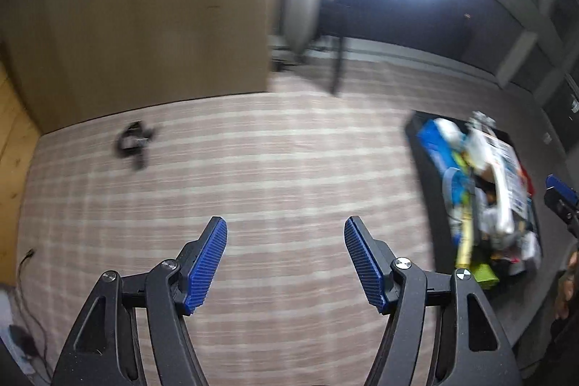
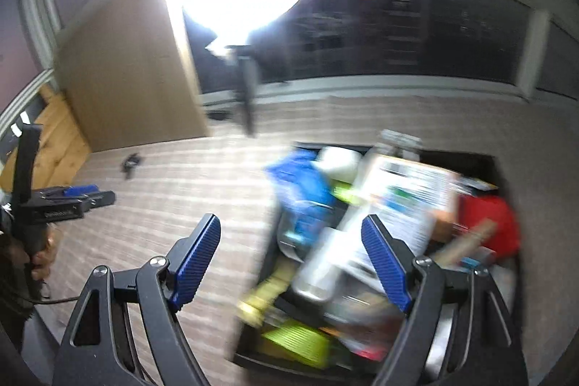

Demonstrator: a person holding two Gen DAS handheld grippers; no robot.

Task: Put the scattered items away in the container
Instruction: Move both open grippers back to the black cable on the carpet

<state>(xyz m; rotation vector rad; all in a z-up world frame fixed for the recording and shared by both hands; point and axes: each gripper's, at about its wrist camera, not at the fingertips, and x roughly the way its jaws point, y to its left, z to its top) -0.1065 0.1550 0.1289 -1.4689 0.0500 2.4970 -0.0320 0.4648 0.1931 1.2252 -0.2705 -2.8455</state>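
Right wrist view: printing on the white carton (image 2: 409,201) is too blurred to read. It lies atop the crammed black container (image 2: 486,165). Both grippers (image 2: 291,257) (image 1: 286,263) gape empty; a small black item (image 1: 134,143) lies well apart on the striped cloth (image 1: 271,169).
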